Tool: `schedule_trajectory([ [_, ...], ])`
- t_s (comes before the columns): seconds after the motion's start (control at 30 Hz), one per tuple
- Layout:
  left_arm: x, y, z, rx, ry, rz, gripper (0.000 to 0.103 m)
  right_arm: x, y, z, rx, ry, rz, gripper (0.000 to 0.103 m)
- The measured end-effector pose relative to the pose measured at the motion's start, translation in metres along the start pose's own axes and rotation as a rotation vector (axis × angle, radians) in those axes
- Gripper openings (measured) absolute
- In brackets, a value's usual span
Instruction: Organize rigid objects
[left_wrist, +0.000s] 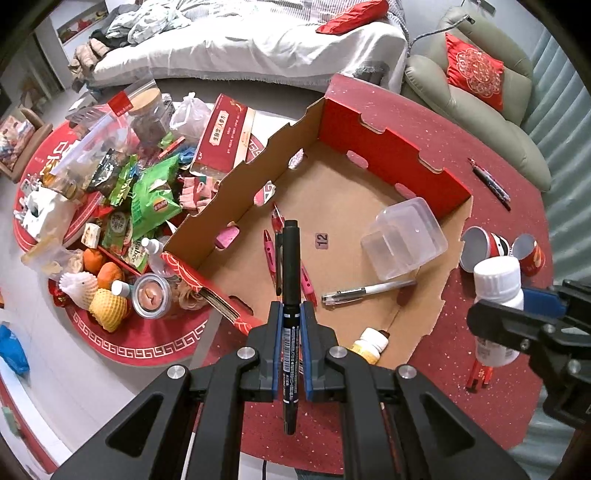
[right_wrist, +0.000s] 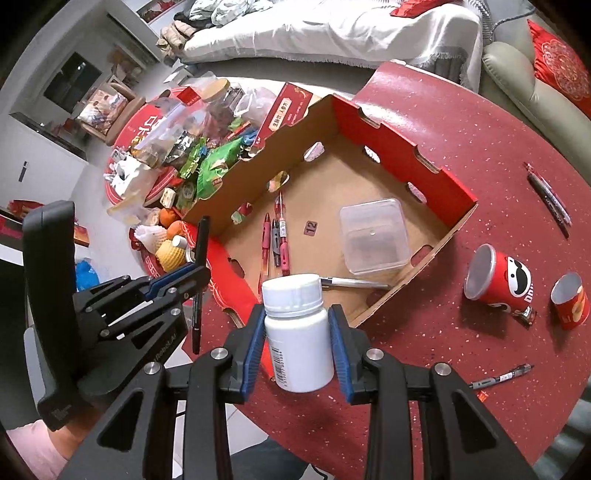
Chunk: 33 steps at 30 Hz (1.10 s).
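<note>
Left gripper (left_wrist: 290, 325) was pinched on a black marker (left_wrist: 290, 280); right gripper (right_wrist: 297, 332) was clamped on a white bottle (right_wrist: 295, 325). Both were held above the box (left_wrist: 388, 144) edge (pens (right_wrist: 275, 236), clear tub (right_wrist: 373, 236) inside).

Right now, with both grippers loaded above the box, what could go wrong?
1. The left gripper pinches the marker near its middle only, so it may swing or slip.
2. The bottle sits tilted in the right gripper and may twist out.
3. The container and pens crowd the box floor.
</note>
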<state>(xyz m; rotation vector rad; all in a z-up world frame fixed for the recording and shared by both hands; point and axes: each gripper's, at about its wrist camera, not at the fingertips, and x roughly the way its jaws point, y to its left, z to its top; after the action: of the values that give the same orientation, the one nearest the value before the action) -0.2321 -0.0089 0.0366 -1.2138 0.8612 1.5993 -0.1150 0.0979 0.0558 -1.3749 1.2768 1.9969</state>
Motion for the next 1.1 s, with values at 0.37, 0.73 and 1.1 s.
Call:
schedule_trajectory([
  [0.37,0.011,0.002,0.009,0.009,0.014,-0.014,0.010,0.009,-0.005,0.007,0.022,0.021,-0.022,0.036],
  [0.73,0.029,0.001,0.025,0.015,0.023,-0.024,0.010,0.032,-0.007,0.013,0.046,0.060,-0.027,0.036],
  [1.1,0.055,-0.005,0.035,0.033,0.057,-0.010,0.010,0.069,-0.014,0.015,0.079,0.124,-0.048,0.036],
])
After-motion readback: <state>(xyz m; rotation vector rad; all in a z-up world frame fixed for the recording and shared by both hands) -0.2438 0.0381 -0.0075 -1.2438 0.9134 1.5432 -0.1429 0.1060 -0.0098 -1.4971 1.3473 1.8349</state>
